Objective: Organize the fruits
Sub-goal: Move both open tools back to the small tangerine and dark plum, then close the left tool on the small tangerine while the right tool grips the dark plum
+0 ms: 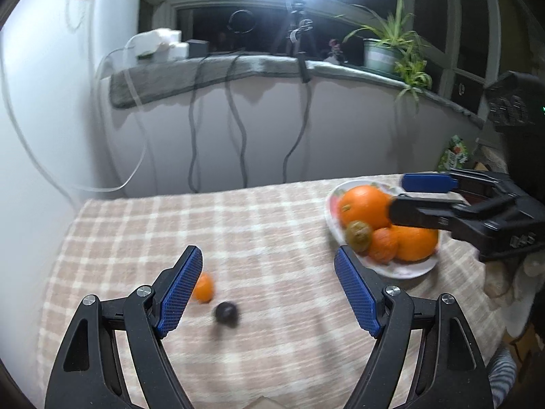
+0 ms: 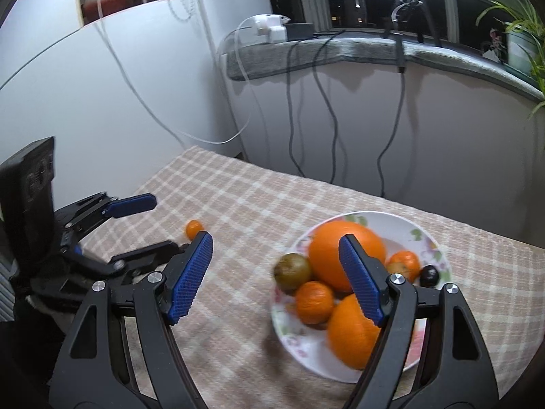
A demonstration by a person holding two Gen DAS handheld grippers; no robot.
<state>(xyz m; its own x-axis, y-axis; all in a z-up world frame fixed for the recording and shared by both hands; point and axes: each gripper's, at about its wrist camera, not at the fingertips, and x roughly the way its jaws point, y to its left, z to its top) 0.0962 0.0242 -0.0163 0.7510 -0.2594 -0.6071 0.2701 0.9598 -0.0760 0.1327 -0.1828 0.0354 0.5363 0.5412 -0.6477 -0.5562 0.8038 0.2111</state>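
Note:
A white flowered plate (image 2: 432,238) holds two big oranges (image 2: 344,255), small tangerines (image 2: 314,301), a green-brown fruit (image 2: 292,270) and a dark plum (image 2: 429,275); it also shows in the left wrist view (image 1: 402,271). A small tangerine (image 1: 204,288) and a dark round fruit (image 1: 226,313) lie loose on the checked cloth. My left gripper (image 1: 267,286) is open and empty above them. My right gripper (image 2: 276,272) is open and empty over the plate's near left side; in the left wrist view it (image 1: 398,194) reaches in from the right.
The table has a beige checked cloth (image 1: 259,225). Cables (image 1: 238,126) hang down the wall behind it from a grey sill with a tripod (image 1: 298,34), chargers and a potted plant (image 1: 388,47). A green packet (image 1: 453,153) lies at the far right.

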